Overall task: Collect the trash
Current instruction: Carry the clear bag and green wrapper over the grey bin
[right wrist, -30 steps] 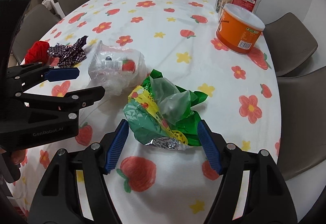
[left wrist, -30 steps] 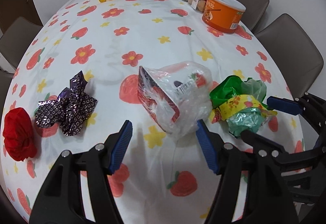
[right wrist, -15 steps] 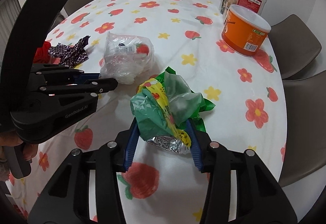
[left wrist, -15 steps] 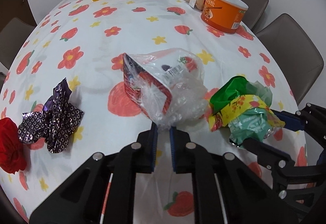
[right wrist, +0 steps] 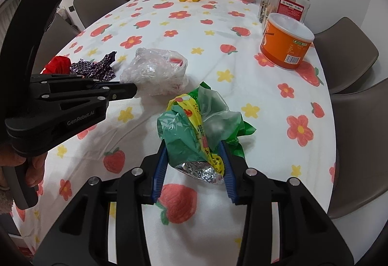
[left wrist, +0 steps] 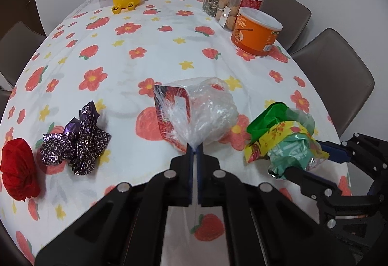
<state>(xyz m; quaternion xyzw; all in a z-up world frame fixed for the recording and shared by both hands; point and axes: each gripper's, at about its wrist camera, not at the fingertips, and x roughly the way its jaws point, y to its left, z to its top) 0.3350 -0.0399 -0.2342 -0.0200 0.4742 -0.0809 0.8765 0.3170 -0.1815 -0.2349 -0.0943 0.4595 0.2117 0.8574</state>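
Left wrist view: my left gripper (left wrist: 194, 152) pinches only a thin twist of the crumpled clear plastic bag (left wrist: 206, 111) ahead; I judge it may slip. Right gripper (right wrist: 194, 164) clamps the crumpled green-and-yellow wrapper bundle (right wrist: 194, 130).

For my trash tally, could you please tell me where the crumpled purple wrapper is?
In the left wrist view the purple wrapper lies left on the table, between the red wad and the clear plastic bag.
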